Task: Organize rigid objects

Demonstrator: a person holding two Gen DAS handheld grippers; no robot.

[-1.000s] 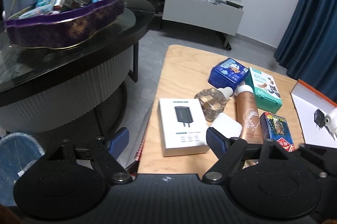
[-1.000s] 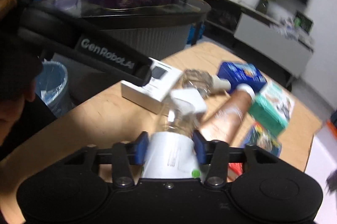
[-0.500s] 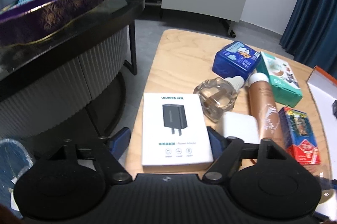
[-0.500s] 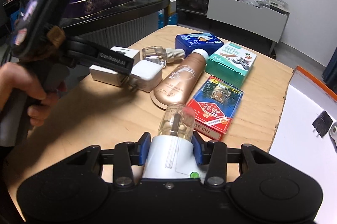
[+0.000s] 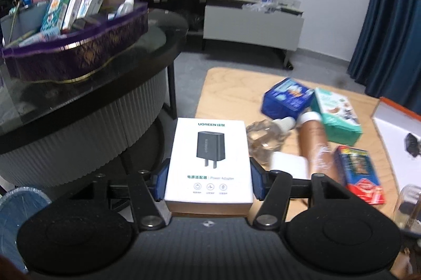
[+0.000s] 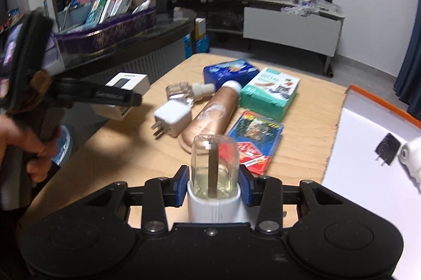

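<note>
Up front in our left wrist view, our left gripper (image 5: pixel 208 181) has its jaws closing on the white charger box (image 5: pixel 209 160), and the blue pads (image 5: pixel 161 181) already sit against both of its long sides, so we read it as gripped. Just beyond the right pad lie a clear glass bottle (image 5: pixel 264 139) and a small white plug adapter (image 5: pixel 289 161), with a copper-coloured tube (image 5: pixel 314 142) beside them. Further right of our fingers are a red and blue card box (image 5: pixel 359 172), a green box (image 5: pixel 335 115) and a blue box (image 5: pixel 288 98), all on the wooden table (image 5: pixel 231 85). Far ahead to the left, a purple tray (image 5: pixel 76 55) of packets sits on a dark round table (image 5: pixel 147 43). Next, in the right wrist view, our right gripper (image 6: pixel 213 186) is clamped on a clear vial with a white cap (image 6: pixel 214 182), held by the cap between the pads, glass end pointing away from us. Ahead of it lie the tube (image 6: pixel 211 115), the card box (image 6: pixel 256 136) and the adapter (image 6: pixel 172 118). To its right is an orange-edged white tray (image 6: pixel 368 169). Off to its left, a hand (image 6: pixel 29 146) holds the other gripper with the charger box (image 6: pixel 126 88).
</note>
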